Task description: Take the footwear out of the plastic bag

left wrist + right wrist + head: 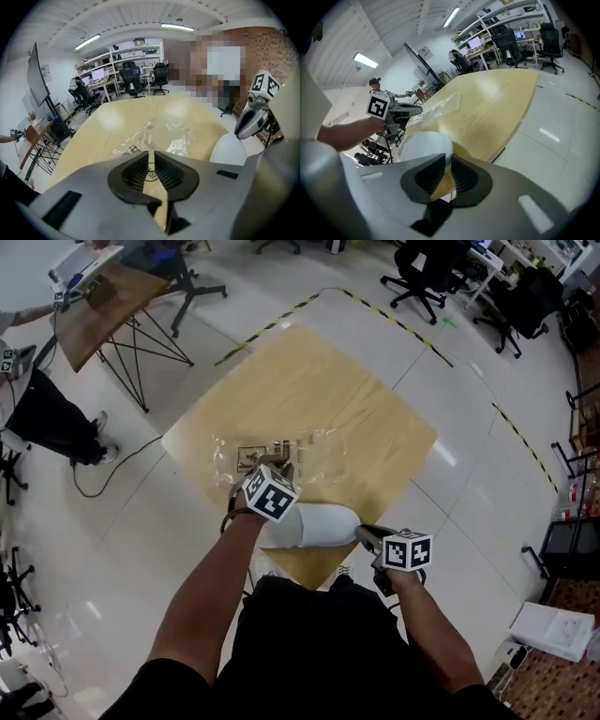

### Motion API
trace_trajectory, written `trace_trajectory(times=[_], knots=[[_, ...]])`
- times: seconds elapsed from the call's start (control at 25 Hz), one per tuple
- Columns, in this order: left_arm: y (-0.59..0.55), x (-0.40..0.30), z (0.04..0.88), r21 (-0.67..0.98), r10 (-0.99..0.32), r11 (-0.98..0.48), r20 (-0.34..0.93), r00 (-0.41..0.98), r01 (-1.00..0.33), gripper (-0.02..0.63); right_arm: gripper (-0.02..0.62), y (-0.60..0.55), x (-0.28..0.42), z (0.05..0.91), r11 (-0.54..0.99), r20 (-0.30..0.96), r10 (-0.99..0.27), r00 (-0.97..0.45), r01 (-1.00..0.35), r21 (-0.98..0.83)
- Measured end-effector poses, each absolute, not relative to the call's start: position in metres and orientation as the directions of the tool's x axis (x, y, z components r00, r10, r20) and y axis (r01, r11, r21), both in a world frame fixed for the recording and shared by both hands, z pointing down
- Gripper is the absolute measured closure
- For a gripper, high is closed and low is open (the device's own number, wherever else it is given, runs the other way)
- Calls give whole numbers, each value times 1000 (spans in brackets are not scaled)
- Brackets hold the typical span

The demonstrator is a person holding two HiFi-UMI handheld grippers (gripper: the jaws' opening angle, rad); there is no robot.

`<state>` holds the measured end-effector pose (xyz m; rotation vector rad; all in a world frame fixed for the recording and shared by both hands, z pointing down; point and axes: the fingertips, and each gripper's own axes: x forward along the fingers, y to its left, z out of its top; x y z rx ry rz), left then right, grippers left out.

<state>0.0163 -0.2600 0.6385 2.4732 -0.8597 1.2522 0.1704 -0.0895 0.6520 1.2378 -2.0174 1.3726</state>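
Right gripper view: R claw pinches shoe, unclear frm head view.

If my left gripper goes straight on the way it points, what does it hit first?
Probably the clear plastic bag lying on the table, just ahead of the left gripper; depth is unclear.

Wide open across far counter; blocked near front corner by white shoe, mid-counter by flattened plastic bag.
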Motion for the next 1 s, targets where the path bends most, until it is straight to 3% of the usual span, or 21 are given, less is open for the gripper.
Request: trace_trajectory(times=[0.12,0.28,0.4,0.48,0.56,0.68,0.8,1.0], knots=[[-256,19,629,-11,-389,-805,764,514,-594,522,541,-88,172,650,153,744,-441,-502,-859,-489],[-256,7,606,2,-431,-791,708,559,-612,522,480,-84,172,646,174,774,-442,-453,-890,-421],[-250,-14,591,11,-463,-770,678,571,-638,533,479,-77,176,638,156,791,-479,-381,-924,-350],[-238,-32,579,59,-469,-750,655,593,-658,549,497,-68,177,623,134,778,-526,-343,-937,-322],[-218,-47,560,140,-471,-734,600,647,-665,591,573,-59,171,597,132,730,-595,-337,-937,-325],[-170,-63,545,232,-437,-742,543,717,-629,598,594,-41,148,552,175,593,-692,-412,-892,-416],[-117,-82,565,276,-376,-735,594,711,-619,598,594,-25,122,518,263,441,-753,-489,-837,-480],[-40,-115,593,370,-378,-587,662,648,-721,598,594,18,74,496,471,402,-653,-642,-760,-449]])
